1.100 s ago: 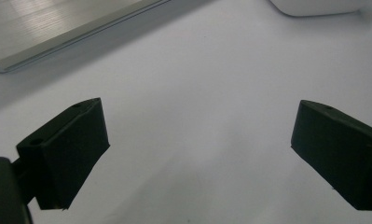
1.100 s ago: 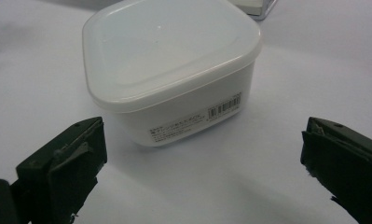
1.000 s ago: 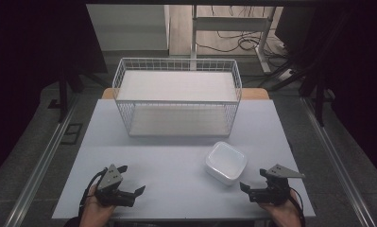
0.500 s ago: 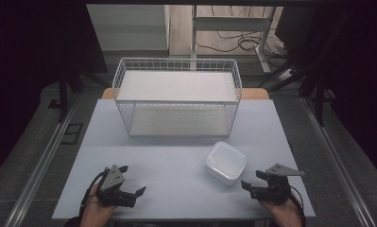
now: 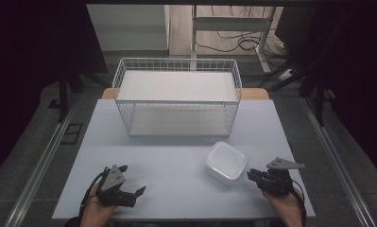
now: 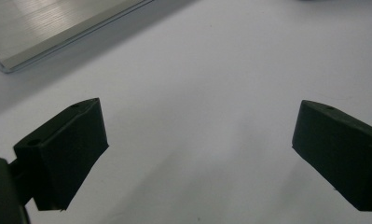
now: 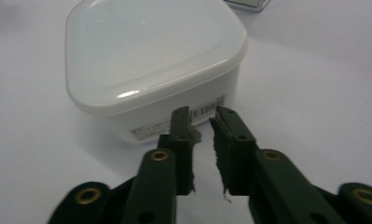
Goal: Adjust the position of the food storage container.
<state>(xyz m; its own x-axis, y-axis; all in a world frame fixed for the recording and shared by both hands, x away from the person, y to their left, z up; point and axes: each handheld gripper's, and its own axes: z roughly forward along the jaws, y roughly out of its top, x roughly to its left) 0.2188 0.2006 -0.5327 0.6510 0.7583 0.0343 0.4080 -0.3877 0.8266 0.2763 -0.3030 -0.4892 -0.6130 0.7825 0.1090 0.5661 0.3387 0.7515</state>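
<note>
Looking down from the high view, we see the white lidded container (image 5: 226,162) on the pale table (image 5: 176,161), right of centre and nearer us than the wire basket (image 5: 176,97), which stands at the far middle. Our right gripper (image 5: 253,175) sits just right of the container, tips pointed at its side, apart from it by a small gap. Our left gripper (image 5: 132,182) rests near the near-left edge, well apart from the container.

Only the right gripper view gives us the container's (image 7: 151,65) side wall with a barcode label (image 7: 179,123), and the right gripper's (image 7: 201,114) jaws: they have just been closing and now stand nearly together, a narrow slit between them, nothing in it. The tips are just short of the label; we cannot tell whether they touch the wall.

The left gripper view shows what the high view only hints at: the left gripper's (image 6: 197,140) jaws spread wide over bare table, with a metal rail (image 6: 58,28) beyond the table edge.

Open table lies between the two grippers and along the basket's near side; the right hand (image 5: 285,210) is close to the near-right corner
</note>
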